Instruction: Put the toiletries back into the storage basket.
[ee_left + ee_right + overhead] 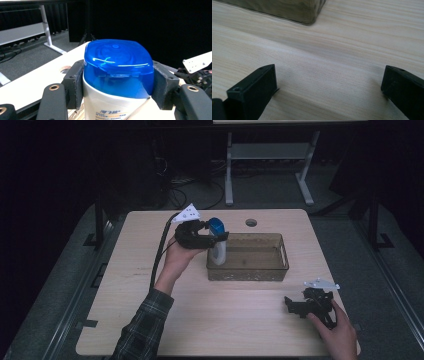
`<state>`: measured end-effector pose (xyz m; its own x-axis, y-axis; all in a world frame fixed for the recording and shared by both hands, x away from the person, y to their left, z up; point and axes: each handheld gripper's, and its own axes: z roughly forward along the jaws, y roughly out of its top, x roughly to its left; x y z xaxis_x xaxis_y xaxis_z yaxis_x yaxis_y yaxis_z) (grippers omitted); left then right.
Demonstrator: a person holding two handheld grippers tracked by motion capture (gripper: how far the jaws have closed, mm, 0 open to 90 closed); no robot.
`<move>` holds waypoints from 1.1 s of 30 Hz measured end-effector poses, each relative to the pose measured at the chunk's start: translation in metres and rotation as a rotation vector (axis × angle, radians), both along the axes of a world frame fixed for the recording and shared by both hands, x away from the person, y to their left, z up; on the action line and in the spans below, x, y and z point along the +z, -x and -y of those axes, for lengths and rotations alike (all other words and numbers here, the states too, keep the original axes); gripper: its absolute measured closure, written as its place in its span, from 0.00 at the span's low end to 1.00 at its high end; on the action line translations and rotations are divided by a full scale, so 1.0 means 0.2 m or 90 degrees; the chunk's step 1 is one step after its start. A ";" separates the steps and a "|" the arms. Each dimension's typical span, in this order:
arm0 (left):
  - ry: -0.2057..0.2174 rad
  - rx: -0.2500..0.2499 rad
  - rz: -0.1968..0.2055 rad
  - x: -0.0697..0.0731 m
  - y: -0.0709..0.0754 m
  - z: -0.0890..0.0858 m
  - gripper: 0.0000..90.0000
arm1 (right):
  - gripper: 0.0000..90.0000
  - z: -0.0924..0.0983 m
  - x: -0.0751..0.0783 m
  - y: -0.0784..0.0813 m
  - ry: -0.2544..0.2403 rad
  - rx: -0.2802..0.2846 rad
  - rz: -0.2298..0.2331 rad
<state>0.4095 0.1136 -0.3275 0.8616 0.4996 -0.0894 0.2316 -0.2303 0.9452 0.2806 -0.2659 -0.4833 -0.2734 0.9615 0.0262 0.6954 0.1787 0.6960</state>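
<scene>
The wooden table [200,320] was the largest thing in the scene, pale and rounded at its corners, with a small round hole [251,223] near its far edge. On it, right of the middle, stood a translucent brown bin [250,272], rectangular and shallow; apart from the bottle at its left end, I could see nothing inside it. One corner of the bin [307,15] also showed in the right gripper view.

The white bottle with a blue cap [218,245] stood upright at the left end of the bin, its lower part inside the bin's wall; whether its base touched the floor of the bin I could not tell. The left gripper [212,239] was clamped on it just below the cap, its padded jaws pressing both sides of the bottle [117,75]. The left forearm, in a plaid sleeve [145,325], reached up from the near edge.

The right gripper [295,306] rested low over the table near its right corner, well apart from the bin, jaws spread wide with bare wood between them.
</scene>
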 end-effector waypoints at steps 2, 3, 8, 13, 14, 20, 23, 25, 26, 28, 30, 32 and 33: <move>0.002 0.003 -0.002 -0.02 -0.01 0.00 0.40 | 0.00 0.00 0.00 0.00 0.000 0.000 0.000; 0.002 0.003 -0.002 -0.02 -0.01 0.00 0.41 | 0.00 0.00 0.00 0.00 0.000 0.000 0.000; -0.001 0.011 -0.014 -0.09 -0.03 -0.01 0.40 | 0.00 0.00 0.00 0.00 0.000 0.000 0.000; -0.012 0.012 -0.023 -0.15 -0.04 -0.01 0.40 | 0.00 0.00 0.00 0.00 0.000 0.000 0.000; -0.012 0.011 -0.026 -0.15 -0.04 -0.01 0.40 | 0.00 0.00 0.00 0.00 0.000 0.000 0.000; -0.023 0.016 -0.035 -0.21 -0.05 -0.01 0.40 | 0.00 0.00 0.00 0.00 0.000 0.000 0.000; -0.025 0.017 -0.040 -0.23 -0.05 -0.01 0.40 | 0.00 0.00 0.00 0.00 0.000 0.000 0.000; -0.025 0.019 -0.044 -0.24 -0.05 -0.01 0.40 | 0.00 0.00 0.00 0.00 0.000 0.000 0.000; -0.027 0.018 -0.045 -0.25 -0.05 -0.02 0.40 | 0.00 0.00 0.00 0.00 0.000 0.000 0.000; -0.031 0.018 -0.049 -0.27 -0.05 -0.01 0.40 | 0.00 0.00 0.00 0.00 0.000 0.000 0.000; -0.032 0.018 -0.051 -0.27 -0.05 -0.01 0.40 | 0.00 0.00 0.00 0.00 0.000 0.000 0.000; -0.035 0.017 -0.053 -0.28 -0.05 -0.01 0.40 | 0.00 0.00 0.00 0.00 0.000 0.000 0.000; -0.036 0.018 -0.053 -0.28 -0.05 -0.01 0.40 | 0.00 0.00 0.00 0.00 0.000 0.000 0.000</move>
